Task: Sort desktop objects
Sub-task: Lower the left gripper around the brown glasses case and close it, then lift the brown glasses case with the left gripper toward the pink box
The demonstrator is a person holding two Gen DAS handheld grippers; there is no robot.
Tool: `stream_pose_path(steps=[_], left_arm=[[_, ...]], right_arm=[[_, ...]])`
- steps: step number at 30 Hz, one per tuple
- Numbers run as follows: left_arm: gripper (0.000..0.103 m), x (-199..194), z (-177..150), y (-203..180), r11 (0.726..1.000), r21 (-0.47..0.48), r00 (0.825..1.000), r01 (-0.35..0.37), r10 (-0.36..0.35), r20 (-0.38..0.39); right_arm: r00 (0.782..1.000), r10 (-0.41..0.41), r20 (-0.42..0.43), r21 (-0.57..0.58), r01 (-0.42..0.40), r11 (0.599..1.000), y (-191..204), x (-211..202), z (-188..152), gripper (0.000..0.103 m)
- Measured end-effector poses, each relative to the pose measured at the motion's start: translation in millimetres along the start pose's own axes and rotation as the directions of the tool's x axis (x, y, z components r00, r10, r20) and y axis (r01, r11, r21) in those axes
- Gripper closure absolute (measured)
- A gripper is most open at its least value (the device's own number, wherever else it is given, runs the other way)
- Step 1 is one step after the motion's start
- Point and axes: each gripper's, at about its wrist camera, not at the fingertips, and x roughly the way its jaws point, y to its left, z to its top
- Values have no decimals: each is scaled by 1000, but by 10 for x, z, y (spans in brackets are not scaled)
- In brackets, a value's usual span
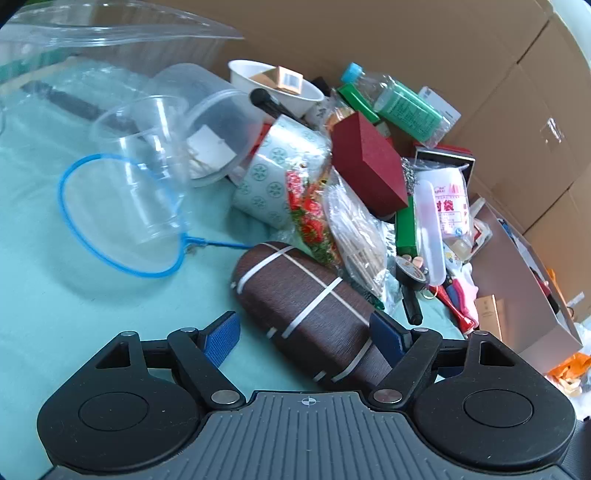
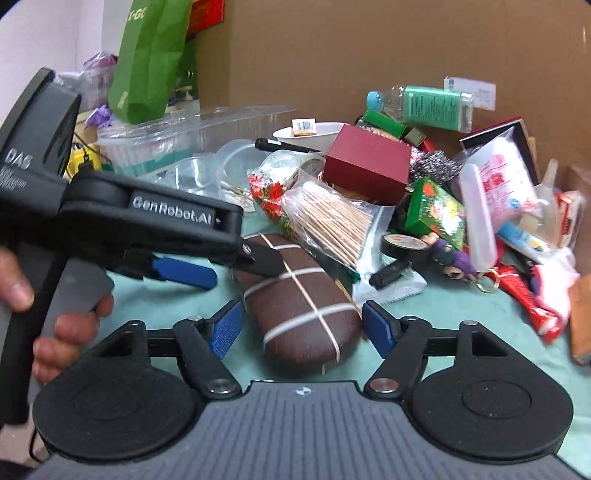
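Lying on the green cloth (image 1: pixel 44 280), the brown case (image 1: pixel 314 314) w/ white stripes sits between both claws. Cardboard wall (image 1: pixel 369 33) stands far beyond the claws, behind the pile. Clear tub (image 1: pixel 74 44) is up and left of the left claw (image 1: pixel 306 332). Clear cup (image 1: pixel 144 177) on its side, ahead-left of that claw, lies inside a blue loop (image 1: pixel 74 221). Dark red box (image 1: pixel 369 162) is ahead-right, bag of sticks (image 1: pixel 354 229) just past the case.

Left claw: jaws spread, case between the pads; right pad right beside the case, can't tell if touching; left pad clear of it.

Right claw (image 2: pixel 301 328): jaws spread round the case's near end, pads not pressing it. A hand (image 2: pixel 55 325) grips the left claw's handle at its left.
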Motion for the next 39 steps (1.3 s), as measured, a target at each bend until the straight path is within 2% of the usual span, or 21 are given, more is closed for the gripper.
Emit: stream_pose_path(steps=[1,5,8,10,12,14,17,19,21,26,28,32,36,39], left_arm=[[17,7,1,-12,1000,9,1000,-1,1,2],[35,1,-29,-13,999,18,999,31,-31,-17],[35,-9,-62,-61,998,39,998,46,-45,-33],[23,5,-67,-97,997,55,998,50,-48,-33],[20,40,-39,-88,997,55,998,54,-51,-43],[20,58,-10,-83,997,63,998,48,-45,-45],[17,70,8,-77,996,81,999,32,-29,-35],[26,70,1,-86,992,127,1000,18,-15,-27],[33,52,0,-75,991,123,998,52,-46,-46],[33,32,-21,-89,991,119,997,62,-55,-62],[26,44,-46,-92,992,111,997,57,-51,-54],[28,57,-92,-209,987,162,999,20,-15,-33],[30,13,-126,-265,984,174,999,21,-13,-46],[36,-44,-174,-373,982,188,999,21,-14,-38]], right_arm=[[1000,8,-6,1,-8,1000,15,15,-1,31],[997,58,-42,-62,-61,996,167,-114,-93,39],[996,69,-57,-88,-74,993,236,-249,-165,38],[995,76,-68,-62,-80,995,221,-265,-140,39],[994,83,-69,-20,-84,996,197,-215,-91,35],[996,56,-66,-15,-57,998,226,-141,-33,28],[997,22,-77,-40,-25,999,286,6,5,28],[995,36,-89,-16,-38,999,274,77,-15,29],[993,41,-112,11,-40,999,238,113,-68,32],[994,37,-102,15,-36,999,220,31,-110,33],[994,38,-105,20,-36,999,223,34,-98,33],[994,42,-102,49,-37,998,205,83,-72,33],[995,50,-81,60,-45,997,189,-8,-139,34],[996,55,-73,101,-48,994,121,-118,-173,34]])
